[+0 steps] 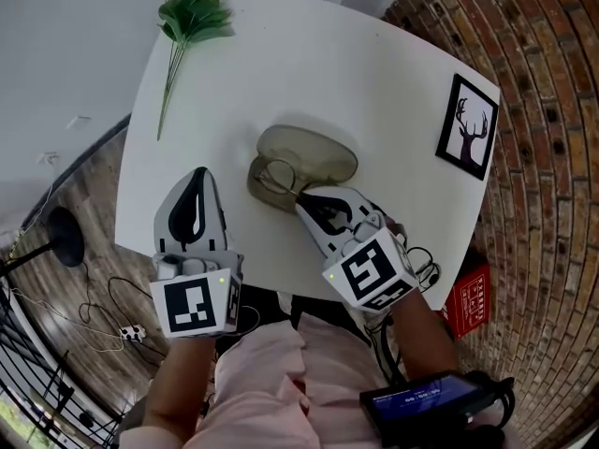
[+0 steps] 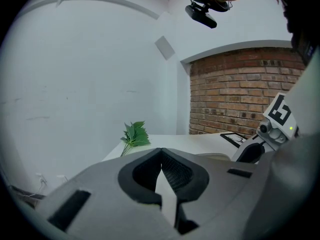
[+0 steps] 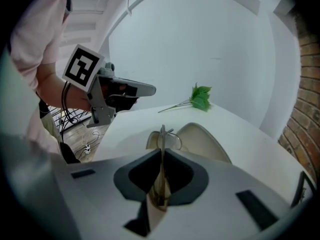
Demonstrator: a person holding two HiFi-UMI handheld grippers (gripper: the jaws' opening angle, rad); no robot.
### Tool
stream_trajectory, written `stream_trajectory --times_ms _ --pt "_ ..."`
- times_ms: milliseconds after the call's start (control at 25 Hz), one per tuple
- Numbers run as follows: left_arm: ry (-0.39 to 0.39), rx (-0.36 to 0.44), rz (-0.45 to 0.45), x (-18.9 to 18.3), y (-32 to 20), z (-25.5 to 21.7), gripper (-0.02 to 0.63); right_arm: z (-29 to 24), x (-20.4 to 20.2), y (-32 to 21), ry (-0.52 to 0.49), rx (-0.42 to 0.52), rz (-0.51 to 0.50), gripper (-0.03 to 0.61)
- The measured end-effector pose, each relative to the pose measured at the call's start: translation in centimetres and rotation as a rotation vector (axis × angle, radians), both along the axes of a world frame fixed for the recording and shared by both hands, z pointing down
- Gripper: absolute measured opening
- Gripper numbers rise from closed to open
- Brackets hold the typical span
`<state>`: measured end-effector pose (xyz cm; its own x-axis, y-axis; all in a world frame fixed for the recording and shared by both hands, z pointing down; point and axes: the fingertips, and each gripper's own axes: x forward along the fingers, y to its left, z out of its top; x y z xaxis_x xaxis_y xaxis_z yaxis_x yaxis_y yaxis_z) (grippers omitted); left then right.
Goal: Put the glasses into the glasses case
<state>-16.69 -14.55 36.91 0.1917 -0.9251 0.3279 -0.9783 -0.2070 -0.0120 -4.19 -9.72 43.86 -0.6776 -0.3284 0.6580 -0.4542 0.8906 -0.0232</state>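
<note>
your right tool (image 3: 161, 156): clamped on glasses (image 3: 171, 139), just over open case (image 1: 323, 152) on desk (image 1: 374, 82) | your left tool (image 2: 161, 155): closed, empty | risk: thin edge grip, glasses may twist and snag case rim

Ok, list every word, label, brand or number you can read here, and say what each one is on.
Nothing reads clearly.
Red box: white print, too blurred to read.
Black device with a lit blue screen: writing too small to read.
Framed deer picture: a silhouette only, no words.
</note>
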Motion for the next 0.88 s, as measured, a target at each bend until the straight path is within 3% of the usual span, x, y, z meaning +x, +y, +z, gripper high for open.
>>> stream_trajectory --times_ms 880 --pt "0.003 -0.029 -0.019 -2.1 -0.3 1.5 0.009 3.5 -1.4 1.7 0.084 -0.039 -0.128 0.031"
